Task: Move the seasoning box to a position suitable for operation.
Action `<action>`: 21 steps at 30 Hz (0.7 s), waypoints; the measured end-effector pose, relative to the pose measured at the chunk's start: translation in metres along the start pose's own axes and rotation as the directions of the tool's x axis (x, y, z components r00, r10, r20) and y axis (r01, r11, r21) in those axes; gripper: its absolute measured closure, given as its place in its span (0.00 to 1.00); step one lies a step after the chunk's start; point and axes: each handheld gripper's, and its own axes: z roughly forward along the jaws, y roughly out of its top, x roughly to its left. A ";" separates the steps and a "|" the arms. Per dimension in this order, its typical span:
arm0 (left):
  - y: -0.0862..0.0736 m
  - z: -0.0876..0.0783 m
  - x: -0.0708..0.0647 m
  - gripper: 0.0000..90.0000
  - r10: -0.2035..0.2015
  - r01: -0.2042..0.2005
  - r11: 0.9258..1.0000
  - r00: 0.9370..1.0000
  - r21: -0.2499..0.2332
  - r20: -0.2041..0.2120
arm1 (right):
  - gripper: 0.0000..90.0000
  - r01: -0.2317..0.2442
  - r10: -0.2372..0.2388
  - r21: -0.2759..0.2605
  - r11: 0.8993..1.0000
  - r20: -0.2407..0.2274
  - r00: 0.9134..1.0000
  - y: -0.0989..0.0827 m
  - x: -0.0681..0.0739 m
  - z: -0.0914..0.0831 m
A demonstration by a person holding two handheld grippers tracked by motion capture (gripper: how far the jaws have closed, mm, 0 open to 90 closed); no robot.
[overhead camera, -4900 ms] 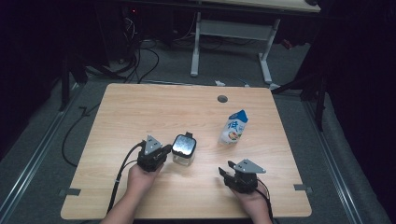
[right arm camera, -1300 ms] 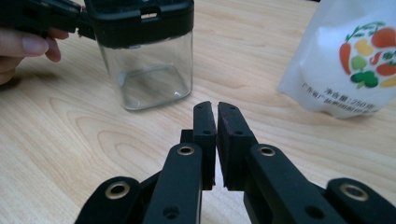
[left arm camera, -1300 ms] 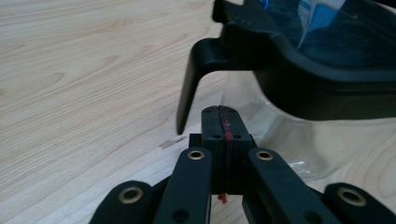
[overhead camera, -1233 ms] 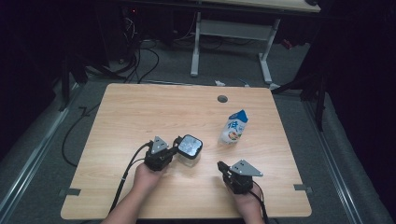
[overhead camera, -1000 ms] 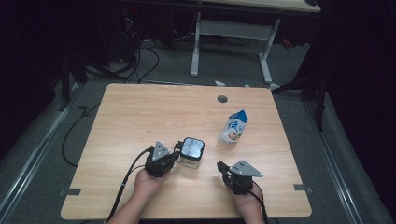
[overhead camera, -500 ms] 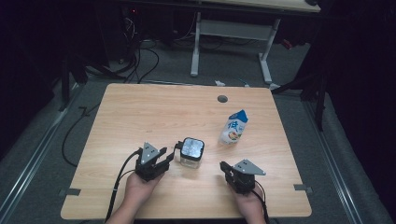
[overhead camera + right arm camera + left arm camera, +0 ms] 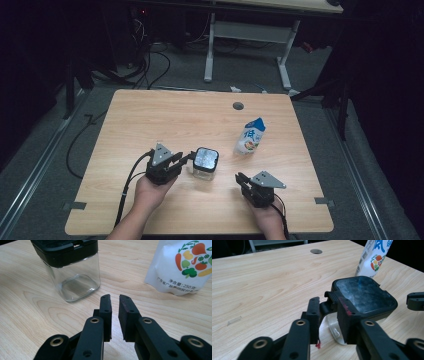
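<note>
Clear glass jar with a black square lid stands upright on the wooden table, towards the near edge and between the two hands. The left gripper reaches in from the jar's left side, and in the left gripper view its two black jaws sit at the lid's protruding latch tab: the tab lies in the gap between them, one jaw just to its left and the other overlapping the lid's near corner. The jaws have just been closing and stand with a narrow gap; whether the pads actually press on the tab cannot be told from these views. The person's left hand holds this gripper from the near edge of the table, with a black cable trailing back beside the wrist. The right gripper hovers low over the table to the right of the jar and apart from it, held by the right hand. Its jaws have just been opening a little and stand slightly parted with nothing between them; bare wood shows through the slit in the right gripper view. A white pouch printed with vegetables and a blue top stands upright farther back on the right, near the jar but not touching it. A round cable hole lies in the tabletop near the far edge.
</note>
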 end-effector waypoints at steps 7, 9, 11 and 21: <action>0.012 0.008 -0.006 0.99 0.013 -0.013 1.000 1.000 0.000 -0.017 | 0.89 0.007 -0.007 -0.001 1.000 -0.005 1.000 0.000 0.001 -0.001; 0.014 0.011 -0.008 1.00 0.017 -0.017 1.000 1.000 -0.003 -0.026 | 0.89 0.008 -0.008 -0.002 1.000 -0.006 1.000 0.001 0.001 -0.001; 0.016 0.014 -0.009 1.00 0.031 -0.031 1.000 0.999 0.001 -0.039 | 0.89 0.007 -0.007 -0.005 1.000 -0.008 1.000 0.001 0.001 -0.001; 0.017 0.023 -0.012 1.00 0.037 -0.037 0.999 0.998 0.011 -0.056 | 0.89 0.016 -0.016 -0.006 1.000 -0.009 1.000 0.001 0.002 -0.001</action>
